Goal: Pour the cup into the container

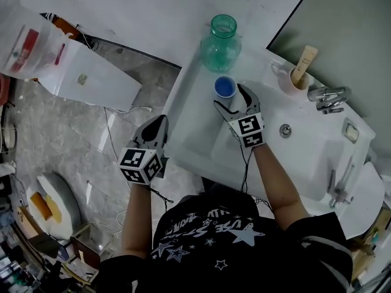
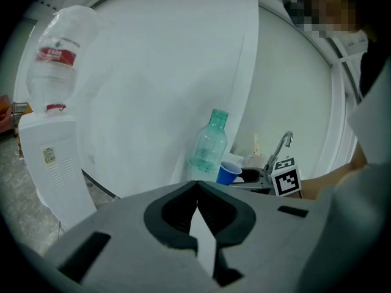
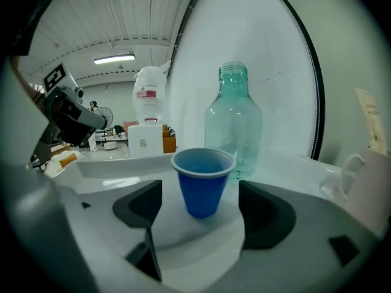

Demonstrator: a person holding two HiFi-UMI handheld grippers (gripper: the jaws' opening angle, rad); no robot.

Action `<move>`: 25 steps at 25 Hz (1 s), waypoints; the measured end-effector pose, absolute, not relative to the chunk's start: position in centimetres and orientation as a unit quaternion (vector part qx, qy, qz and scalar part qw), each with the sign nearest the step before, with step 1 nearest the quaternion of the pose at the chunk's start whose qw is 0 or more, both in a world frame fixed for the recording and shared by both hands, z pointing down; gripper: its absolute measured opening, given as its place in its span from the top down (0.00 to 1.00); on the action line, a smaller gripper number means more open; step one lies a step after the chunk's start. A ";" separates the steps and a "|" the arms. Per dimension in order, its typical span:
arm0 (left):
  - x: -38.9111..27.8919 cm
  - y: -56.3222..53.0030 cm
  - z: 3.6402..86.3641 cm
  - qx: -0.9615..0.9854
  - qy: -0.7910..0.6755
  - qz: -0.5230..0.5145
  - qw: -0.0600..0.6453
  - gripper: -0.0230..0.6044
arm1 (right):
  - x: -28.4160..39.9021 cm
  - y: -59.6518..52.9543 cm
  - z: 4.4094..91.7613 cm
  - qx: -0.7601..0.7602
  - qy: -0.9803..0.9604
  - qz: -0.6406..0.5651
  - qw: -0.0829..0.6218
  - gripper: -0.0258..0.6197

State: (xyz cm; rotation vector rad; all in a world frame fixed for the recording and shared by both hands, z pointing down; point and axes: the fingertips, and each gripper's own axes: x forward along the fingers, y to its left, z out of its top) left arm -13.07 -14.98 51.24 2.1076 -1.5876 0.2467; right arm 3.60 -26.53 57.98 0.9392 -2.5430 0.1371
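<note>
Your right claw (image 1: 232, 97) reaches over the white sink (image 1: 189, 105), jaws spread wide, with the blue cup (image 1: 225, 87) standing upright between them near their tips. The right gripper view shows bare gaps on both sides of the cup, so neither pad touches it. Just behind the cup stands the green bottle (image 1: 220, 44), upright, its mouth uncapped.

Your left claw (image 1: 157, 128) hangs off the sink's edge over the floor, well apart from the cup, jaws together with nothing between them.

Only the head view takes in both claws at once, along with the mug (image 1: 292, 80) and tap (image 1: 328, 96) at the sink's far side. Only the right gripper view shows the gaps beside the cup; whether the cup holds anything cannot be told there. The left gripper view catches cup, bottle and your right claw's marker cube side-on, with a water dispenser (image 2: 52, 157) to the left.
</note>
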 end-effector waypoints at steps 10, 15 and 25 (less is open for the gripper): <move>-12.8 -15.2 52.7 0.763 -0.580 0.110 0.261 0.94 | 1.8 -27.8 57.9 0.322 -0.929 0.048 0.174 0.40; -12.6 -15.1 53.0 0.762 -0.580 0.111 0.266 0.94 | 1.5 -27.9 58.2 0.320 -0.931 0.048 0.170 0.43; -12.3 -15.4 53.8 0.770 -0.566 0.112 0.272 0.95 | 1.7 -28.4 58.4 0.329 -0.927 0.056 0.169 0.52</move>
